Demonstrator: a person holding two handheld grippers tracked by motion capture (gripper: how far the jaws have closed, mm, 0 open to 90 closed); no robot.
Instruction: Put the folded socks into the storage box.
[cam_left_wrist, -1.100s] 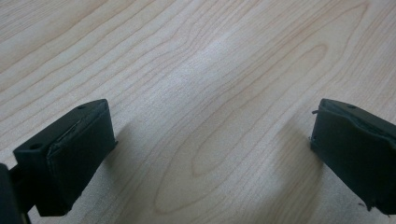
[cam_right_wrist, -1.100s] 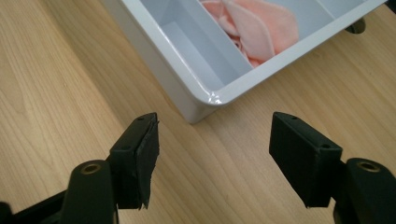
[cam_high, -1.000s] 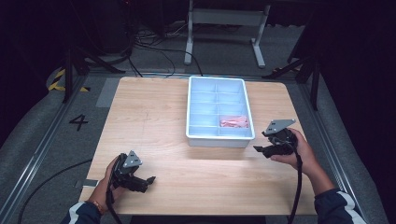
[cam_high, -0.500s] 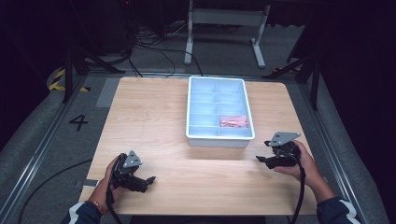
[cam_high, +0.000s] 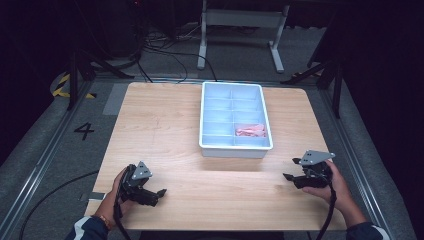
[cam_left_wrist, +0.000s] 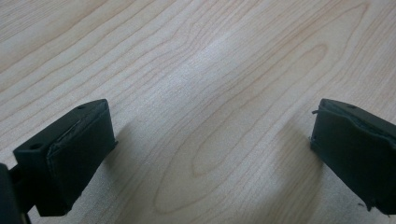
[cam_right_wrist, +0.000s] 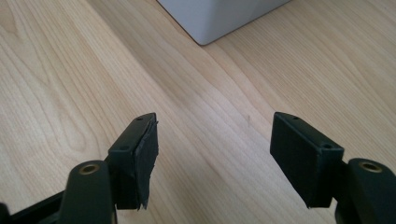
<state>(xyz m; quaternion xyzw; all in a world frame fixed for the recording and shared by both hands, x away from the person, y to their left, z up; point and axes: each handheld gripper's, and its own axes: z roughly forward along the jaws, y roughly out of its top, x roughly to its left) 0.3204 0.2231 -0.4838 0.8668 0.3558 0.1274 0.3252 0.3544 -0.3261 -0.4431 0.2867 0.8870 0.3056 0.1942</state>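
While both tools gape empty, the right tool (cam_high: 291, 177) sits near the tray (cam_high: 235, 149) (pink item (cam_high: 250, 131) inside).

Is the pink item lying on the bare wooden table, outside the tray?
No, the pink item lies inside a compartment of the white tray, on its right side.

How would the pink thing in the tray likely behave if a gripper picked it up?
The pink thing lies crumpled and flat in one compartment of the tray, so it is probably soft and floppy. It looks thin, so likely light and unlikely to roll.
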